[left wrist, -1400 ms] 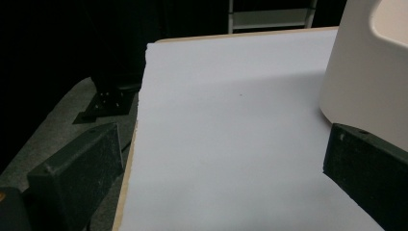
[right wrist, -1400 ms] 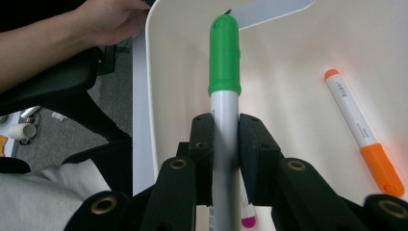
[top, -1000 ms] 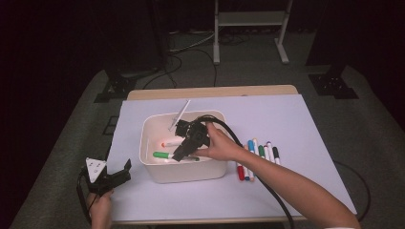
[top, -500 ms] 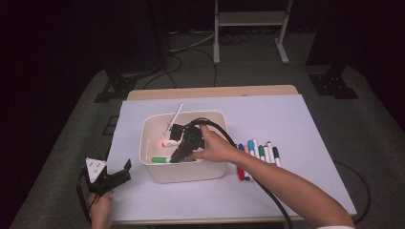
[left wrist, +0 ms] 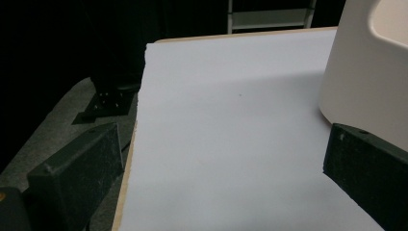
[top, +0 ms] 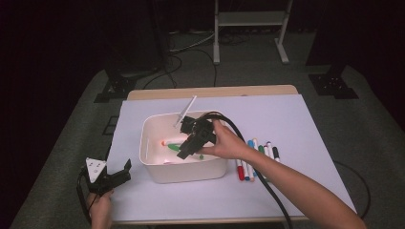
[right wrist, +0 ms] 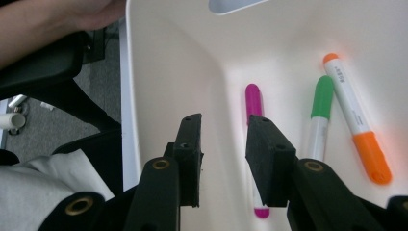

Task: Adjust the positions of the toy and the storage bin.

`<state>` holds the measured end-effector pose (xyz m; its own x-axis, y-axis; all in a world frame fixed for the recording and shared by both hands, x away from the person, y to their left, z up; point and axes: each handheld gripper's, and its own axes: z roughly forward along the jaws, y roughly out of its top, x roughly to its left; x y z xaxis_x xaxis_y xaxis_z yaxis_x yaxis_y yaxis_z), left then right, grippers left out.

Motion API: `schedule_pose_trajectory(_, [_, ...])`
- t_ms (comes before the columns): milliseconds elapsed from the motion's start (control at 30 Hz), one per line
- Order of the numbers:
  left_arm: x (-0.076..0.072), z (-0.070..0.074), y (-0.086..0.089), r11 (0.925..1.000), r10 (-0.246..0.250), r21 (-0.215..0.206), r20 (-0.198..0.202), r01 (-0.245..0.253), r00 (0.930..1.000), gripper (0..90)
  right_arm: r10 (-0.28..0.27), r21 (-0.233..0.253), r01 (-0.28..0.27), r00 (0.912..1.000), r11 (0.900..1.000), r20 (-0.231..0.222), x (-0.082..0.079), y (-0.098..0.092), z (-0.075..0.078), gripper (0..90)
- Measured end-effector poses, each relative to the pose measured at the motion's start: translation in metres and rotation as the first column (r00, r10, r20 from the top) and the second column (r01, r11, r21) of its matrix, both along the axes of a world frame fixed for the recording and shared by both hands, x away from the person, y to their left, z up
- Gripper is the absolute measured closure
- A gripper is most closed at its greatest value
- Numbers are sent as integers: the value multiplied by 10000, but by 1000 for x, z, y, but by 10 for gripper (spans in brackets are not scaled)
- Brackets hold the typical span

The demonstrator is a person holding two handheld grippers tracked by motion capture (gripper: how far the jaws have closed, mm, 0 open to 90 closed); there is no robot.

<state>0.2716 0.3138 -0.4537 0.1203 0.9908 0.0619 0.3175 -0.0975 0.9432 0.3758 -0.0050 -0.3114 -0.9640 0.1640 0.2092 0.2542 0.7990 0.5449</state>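
While the right tongs (right wrist: 223, 144) hang parted and empty inside the glossy white plastic bin (top: 157, 169) over a magenta marker (right wrist: 253, 108) lying beside green (right wrist: 320, 115) and orange (right wrist: 353, 118) ones, the left tongs (top: 117, 175) rest wide open, holding nothing, at the worktop's near left corner. More markers (top: 255, 155) lie right of the bin on matte pale sheeting (top: 296, 124) over wood. Grey carpet (top: 377, 129), cables and dark stands surround it; the orange marker's print is unreadable.

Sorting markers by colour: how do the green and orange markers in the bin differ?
The green marker has one green cap visible; the orange marker shows orange at both ends. The green one lies between the orange and magenta marker; the orange lies outermost. Both have white barrels and lie flat in the white bin.
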Motion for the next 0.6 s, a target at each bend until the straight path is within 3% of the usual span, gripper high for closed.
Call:
schedule_pose_trajectory(300, [0,0,0,10000,-2,67,-18,2,10000,0,-1044,856,1012,9940,9912,338,-6,-61,25,638])
schedule_pose_trajectory(467, [0,0,0,10000,4,88,-12,-4,10000,0,-1630,1174,1574,9858,9805,393,-9,-98,32,623])
schedule_pose_trajectory(600, [0,0,0,10000,17,42,-37,-17,10000,0,-2207,1450,2129,9746,9662,392,-12,-128,35,621])
